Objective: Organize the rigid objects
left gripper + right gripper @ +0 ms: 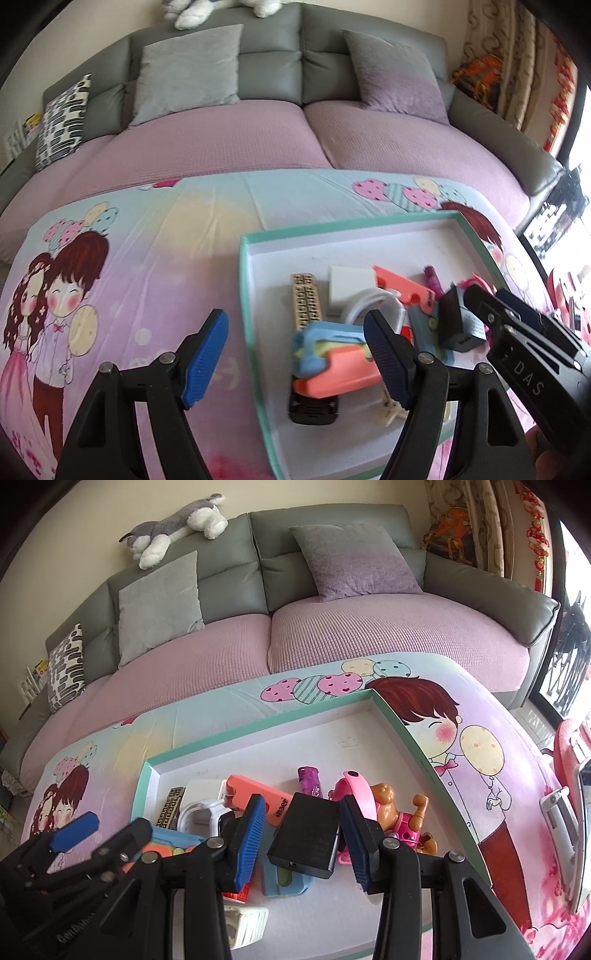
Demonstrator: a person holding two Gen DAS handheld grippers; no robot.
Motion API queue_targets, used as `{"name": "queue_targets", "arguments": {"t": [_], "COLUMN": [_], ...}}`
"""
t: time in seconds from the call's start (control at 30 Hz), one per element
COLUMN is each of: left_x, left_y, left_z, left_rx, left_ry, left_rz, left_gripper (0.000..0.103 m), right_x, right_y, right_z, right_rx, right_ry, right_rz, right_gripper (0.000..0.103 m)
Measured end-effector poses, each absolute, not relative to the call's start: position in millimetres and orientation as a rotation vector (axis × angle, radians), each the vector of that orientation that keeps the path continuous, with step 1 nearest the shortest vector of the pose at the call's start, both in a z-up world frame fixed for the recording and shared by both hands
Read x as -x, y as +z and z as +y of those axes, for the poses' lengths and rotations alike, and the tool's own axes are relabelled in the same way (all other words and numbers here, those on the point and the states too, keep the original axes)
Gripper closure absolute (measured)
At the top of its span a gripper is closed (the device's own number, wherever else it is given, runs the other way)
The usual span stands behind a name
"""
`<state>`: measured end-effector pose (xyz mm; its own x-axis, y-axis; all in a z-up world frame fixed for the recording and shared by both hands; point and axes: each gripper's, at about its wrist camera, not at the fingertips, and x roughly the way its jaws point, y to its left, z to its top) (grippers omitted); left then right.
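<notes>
Nearly everything visible is gathered inside the teal-rimmed box lid (413,734), which lies on the cartoon-print cloth (147,266) covering the table in front of the sofa (332,554). The cloth outside the lid shows no loose item in either view, so collection appears close to done, as a judgement only.

The right gripper (303,834) has its fingers clamped on a black rectangular box (306,838), raised above the lid's near half; this item is not yet set down. The left gripper (295,365) has its fingers wide apart and holds nothing, straddling the lid's left edge.

Count inside the lid, as far as can be told:
- one patterned beige bar (308,302), toward the left edge
- one white block (349,288)
- one white cable (203,810)
- one orange highlighter (258,797)
- one purple tube (310,781)
- one pink watch (358,790)
- one toy dog figure (399,812), nearest the right edge
- one white ribbed piece (245,923), near edge

The blue and orange pieces heaped at the near left overlap; their number cannot be told.
</notes>
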<state>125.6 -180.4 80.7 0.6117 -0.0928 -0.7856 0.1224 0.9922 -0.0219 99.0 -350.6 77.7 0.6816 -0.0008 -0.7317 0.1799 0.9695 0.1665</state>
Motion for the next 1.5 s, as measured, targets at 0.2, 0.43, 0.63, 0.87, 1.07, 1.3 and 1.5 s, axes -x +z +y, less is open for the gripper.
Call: {"name": "queue_targets", "arguments": {"t": [0.2,0.43,0.63,0.87,1.07,1.3,1.5], "left_x": [-127,-137,-138,-137,-138,-138,-130], "left_y": [88,72,65,63,61,64,72], "left_z": [-149,-123,-108,-102,-98,-100,-100], "left_rx": [0.044,0.066,0.09,0.073,0.09,0.074,0.121], "left_ry": [-0.001,0.132,0.178,0.226,0.227,0.196,0.155], "left_rz": [0.86,0.91,0.926,0.902,0.909,0.919,0.9], "left_gripper": [0.025,0.018,0.007,0.0,0.0,0.0,0.0], "right_x": [-102,-106,-106,-106,-107,-107,-102], "right_y": [75,74,74,75,74,75,78], "right_z": [-347,-336,-335,-334,-331,-326,-324], "right_rx": [-0.225,-0.173,-0.169,-0.163,-0.151,-0.15,-0.163], "right_ry": [-0.094,-0.097,-0.11,-0.12,-0.118,-0.108,-0.109], "right_rz": [0.826,0.832,0.832,0.819,0.821,0.816,0.8], "right_gripper": [0.042,0.023,0.015,0.0,0.0,0.0,0.0]}}
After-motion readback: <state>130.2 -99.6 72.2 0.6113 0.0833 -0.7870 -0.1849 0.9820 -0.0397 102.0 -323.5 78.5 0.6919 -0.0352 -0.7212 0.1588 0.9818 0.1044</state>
